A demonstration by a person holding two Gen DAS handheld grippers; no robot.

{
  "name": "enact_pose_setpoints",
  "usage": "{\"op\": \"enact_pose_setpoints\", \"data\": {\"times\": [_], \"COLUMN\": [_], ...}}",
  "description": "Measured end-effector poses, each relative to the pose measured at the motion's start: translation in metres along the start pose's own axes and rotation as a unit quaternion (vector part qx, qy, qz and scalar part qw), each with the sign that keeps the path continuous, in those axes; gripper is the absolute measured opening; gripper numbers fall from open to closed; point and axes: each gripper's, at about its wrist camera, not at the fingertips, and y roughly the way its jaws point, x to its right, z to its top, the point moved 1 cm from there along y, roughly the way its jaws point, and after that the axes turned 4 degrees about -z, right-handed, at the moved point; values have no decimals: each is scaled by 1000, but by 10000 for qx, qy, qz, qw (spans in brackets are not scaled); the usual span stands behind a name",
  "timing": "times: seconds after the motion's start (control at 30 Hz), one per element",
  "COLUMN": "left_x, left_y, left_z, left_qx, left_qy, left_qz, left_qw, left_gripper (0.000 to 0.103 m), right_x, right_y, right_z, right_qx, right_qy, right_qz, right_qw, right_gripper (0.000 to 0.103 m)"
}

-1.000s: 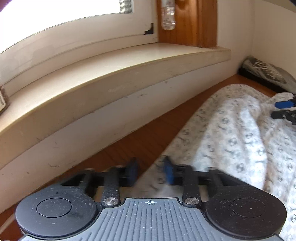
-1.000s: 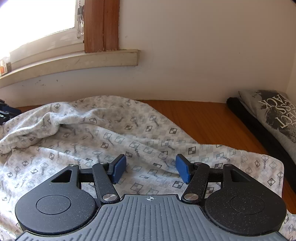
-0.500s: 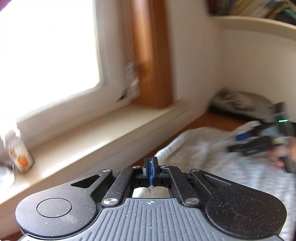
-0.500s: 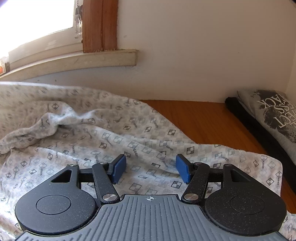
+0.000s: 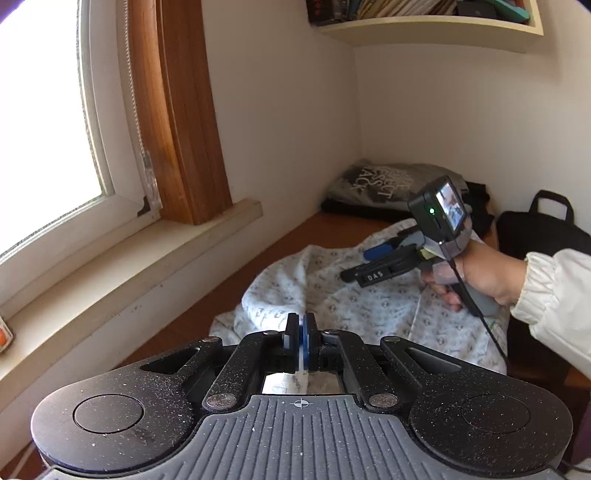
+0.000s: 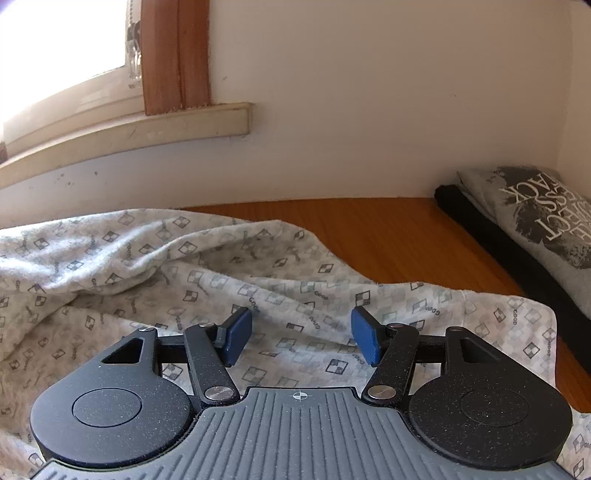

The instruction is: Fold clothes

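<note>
The left gripper [image 5: 300, 332] pinches the patterned garment [image 6: 155, 280]; the right gripper [image 6: 301, 338] hangs wide above it, near the desk's [image 6: 388, 236] back edge.

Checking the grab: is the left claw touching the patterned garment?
Touching. The left wrist view shows the left claw shut on the patterned garment.

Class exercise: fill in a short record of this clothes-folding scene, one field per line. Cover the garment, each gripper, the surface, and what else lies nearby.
Garment: pale patterned cloth, rumpled, spread over the table
Left gripper: shut, a bit of the cloth pinched between its fingers
Right gripper: open, above the cloth, nothing between its fingers
Surface: wooden table, bare towards the wall
Nearby: grey printed shirt, folded, resting on a dark folded garment in the corner
Also in view: windowsill, shelf with books, black bag
</note>
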Motion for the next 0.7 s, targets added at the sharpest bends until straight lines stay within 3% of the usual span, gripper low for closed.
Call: {"op": "enact_pose_setpoints", "data": {"times": [0.5, 0.57, 0.63, 0.7], "left_x": [-14, -24, -40, -60], "left_y": [2, 8, 18, 34], "left_z": [-1, -4, -9, -14], "left_qx": [-32, -30, -56, -123], "left_qy": [-121, -162, -279, -399], "left_qz": [175, 228, 275, 363], "left_qw": [9998, 9996, 9992, 9985], "left_gripper": [8, 8, 8, 8], "right_x": [-2, 0, 3, 4], "right_y": [-5, -8, -11, -12], "right_z": [5, 4, 6, 11], "right_qx": [32, 117, 184, 171], "right_qy": [-70, -26, 166, 418], "right_qz": [-19, -15, 273, 515], "right_qw": [10000, 9999, 9993, 9976], "right_gripper": [60, 55, 39, 37]}}
